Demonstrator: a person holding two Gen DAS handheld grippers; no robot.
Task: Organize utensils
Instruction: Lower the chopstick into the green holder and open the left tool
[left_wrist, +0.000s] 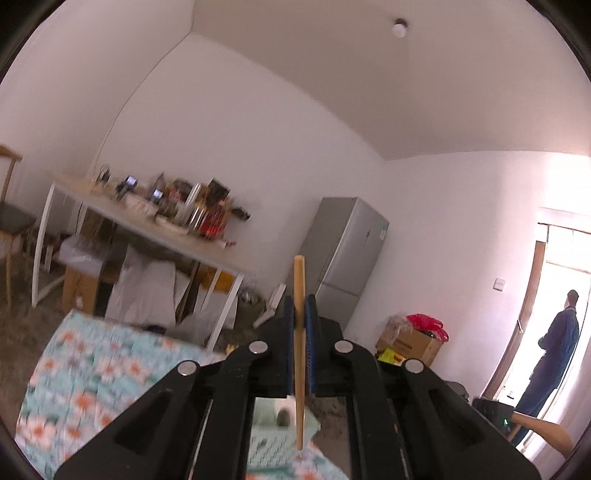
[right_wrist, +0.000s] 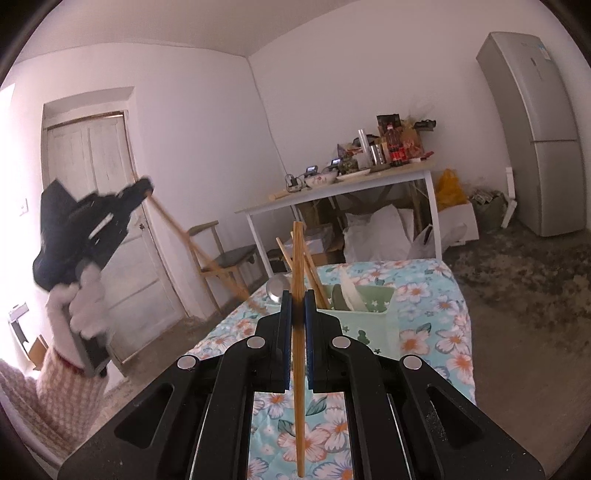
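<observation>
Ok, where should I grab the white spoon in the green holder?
Pinch the free upper end of the white spoon, coming from above: it leans up out of the green holder, bowl hidden inside, chopsticks crowding its left.

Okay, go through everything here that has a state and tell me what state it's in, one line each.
Left tongs: shut on a chopstick, held upright.
Right tongs: shut on a second chopstick, upright.
Green utensil holder: upright on the floral cloth, already holding chopsticks and spoons.
White double door: closed.
Fridge: closed.

Wrist views, sharing fridge (left_wrist: 347, 254), table (right_wrist: 332, 192)
</observation>
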